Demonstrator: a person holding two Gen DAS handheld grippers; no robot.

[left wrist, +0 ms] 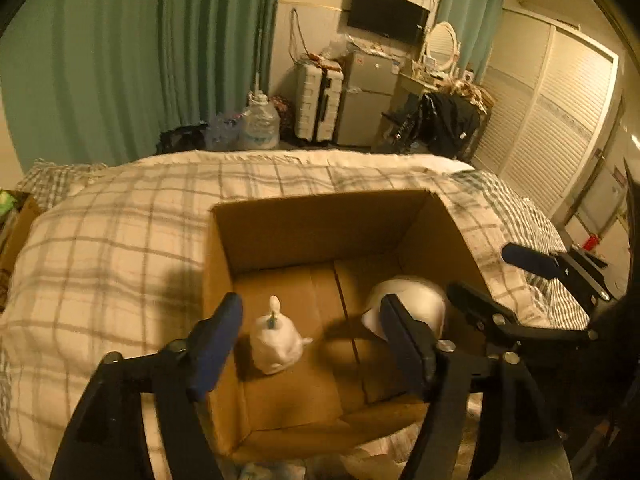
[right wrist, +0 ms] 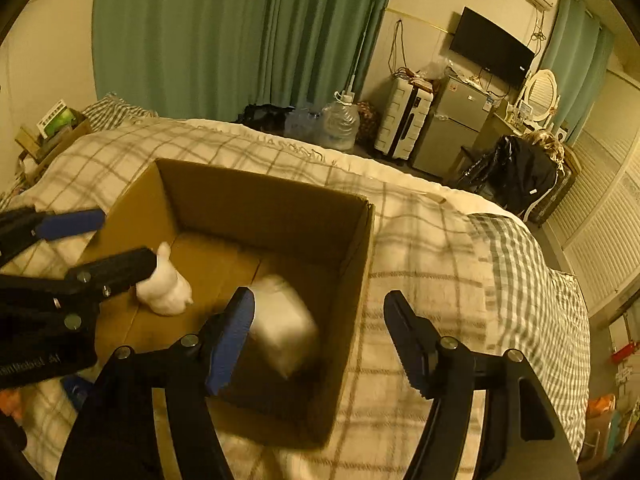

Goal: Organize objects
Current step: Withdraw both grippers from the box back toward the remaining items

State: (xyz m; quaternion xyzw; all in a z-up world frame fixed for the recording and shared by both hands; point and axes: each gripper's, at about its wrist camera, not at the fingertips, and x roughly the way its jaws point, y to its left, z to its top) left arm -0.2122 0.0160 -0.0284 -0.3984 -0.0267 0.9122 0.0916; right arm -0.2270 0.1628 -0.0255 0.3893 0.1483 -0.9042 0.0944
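Note:
An open cardboard box point(left wrist: 320, 232) sits on the bed; it also shows in the right wrist view point(right wrist: 264, 208). Inside on the left stands a small white bottle-like object point(left wrist: 276, 344), also in the right wrist view point(right wrist: 166, 284). On the right lies a bigger white object point(left wrist: 412, 300), blurred in the right wrist view point(right wrist: 284, 324). My left gripper point(left wrist: 312, 340) is open and empty above the box's near side. My right gripper point(right wrist: 320, 340) is open and empty above the box's right wall. It also shows in the left wrist view point(left wrist: 496, 276).
The bed has a plaid cover point(left wrist: 120, 240). Green curtains point(left wrist: 140, 60), a water jug point(left wrist: 260, 120), a white suitcase point(left wrist: 318, 104), a small fridge point(left wrist: 368, 96) and a wall TV point(left wrist: 386, 14) stand beyond. A crate of things point(right wrist: 56, 128) sits at the bed's left.

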